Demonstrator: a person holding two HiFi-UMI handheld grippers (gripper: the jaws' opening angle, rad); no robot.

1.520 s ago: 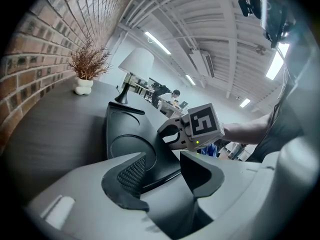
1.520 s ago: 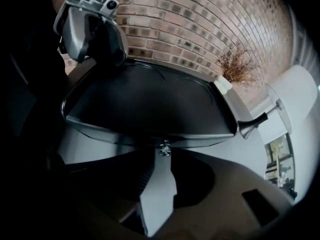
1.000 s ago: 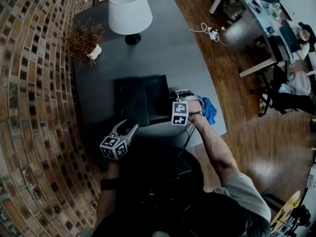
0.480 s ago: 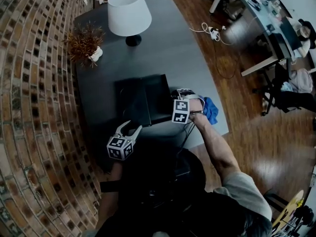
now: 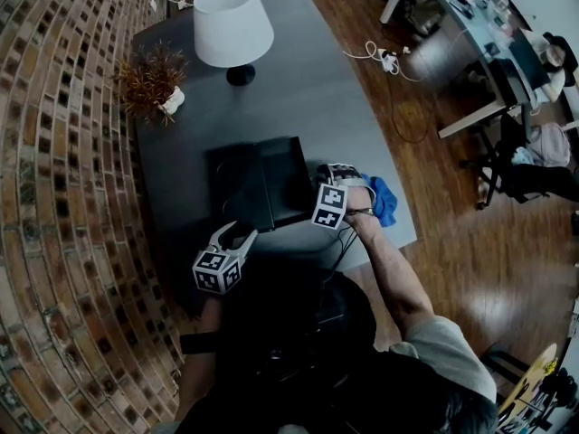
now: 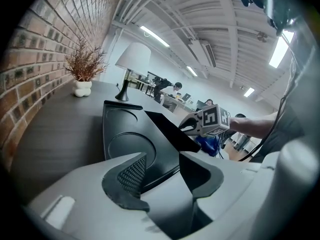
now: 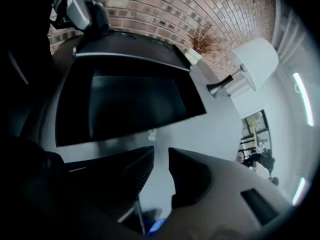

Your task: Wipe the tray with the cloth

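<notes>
The black tray [image 5: 258,183] lies on the dark table, with round and rectangular recesses showing in the left gripper view [image 6: 125,139]. My left gripper [image 5: 239,233] [image 6: 162,161] is at the tray's near edge, its jaws shut on the rim. My right gripper [image 5: 326,174] [image 7: 161,156] hangs just off the tray's right side, pointing steeply down. Its jaws have just been opening, and only bare table shows through the narrow gap. The blue cloth [image 5: 384,199] [image 6: 207,145] lies crumpled on the table to the right of that hand, and a blue scrap [image 7: 155,226] shows under the jaws.
A white-shaded lamp [image 5: 232,23] and a dried plant in a white pot [image 5: 156,78] stand at the table's far end. A brick wall [image 5: 63,197] runs along the left. The table's right edge [image 5: 403,215] is close to the cloth. Beyond it are wooden floor, cables and desks.
Hardly anything differs: the left gripper stays at the tray's near edge, the right gripper stays beside the tray, and the cloth lies where it lay.
</notes>
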